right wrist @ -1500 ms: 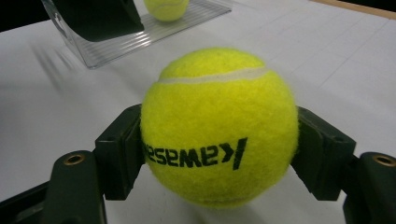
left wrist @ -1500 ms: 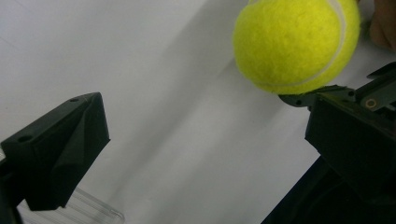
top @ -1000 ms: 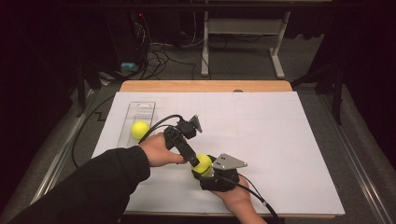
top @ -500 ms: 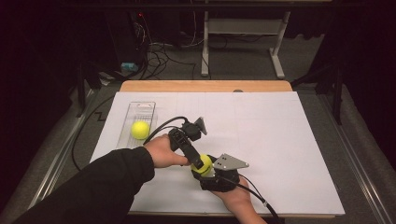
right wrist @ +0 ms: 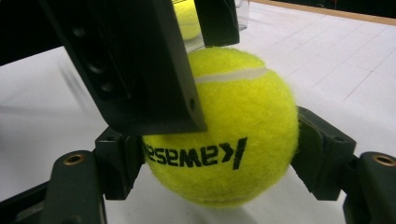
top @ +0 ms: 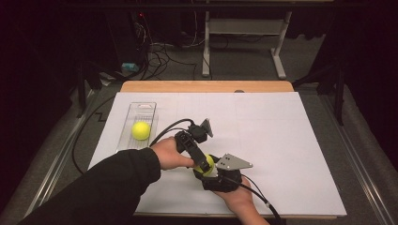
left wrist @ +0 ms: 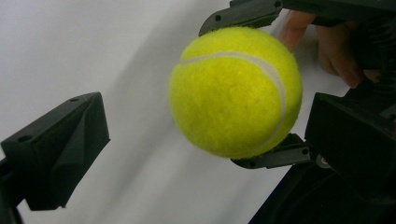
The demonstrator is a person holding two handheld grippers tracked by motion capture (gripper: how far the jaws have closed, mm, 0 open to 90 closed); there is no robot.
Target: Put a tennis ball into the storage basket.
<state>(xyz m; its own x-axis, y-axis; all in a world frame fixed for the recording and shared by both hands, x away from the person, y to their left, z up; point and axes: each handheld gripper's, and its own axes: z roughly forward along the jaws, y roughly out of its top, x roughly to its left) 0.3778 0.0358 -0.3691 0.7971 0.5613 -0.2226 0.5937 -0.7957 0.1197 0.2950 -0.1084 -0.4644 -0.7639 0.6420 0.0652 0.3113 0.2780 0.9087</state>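
High view is showing the right tool (top: 210, 168) pinching a yellow tennis ball (top: 205, 164) just above the white sheet (top: 281, 140) covering the table (top: 202, 86), near its front edge. Right gripper view is confirming it: both pads are pressing the ball's sides, black lettering facing the camera. The left tool (top: 202, 164) is reaching in from the left, and in the left gripper view its jaws are standing spread around the ball (left wrist: 236, 91), one jaw well clear of it, the other close beside it; contact there I cannot tell. Back left, a clear plastic tray (top: 142, 108) is sitting on the sheet, holding a second tennis ball (top: 141, 130) in its middle.
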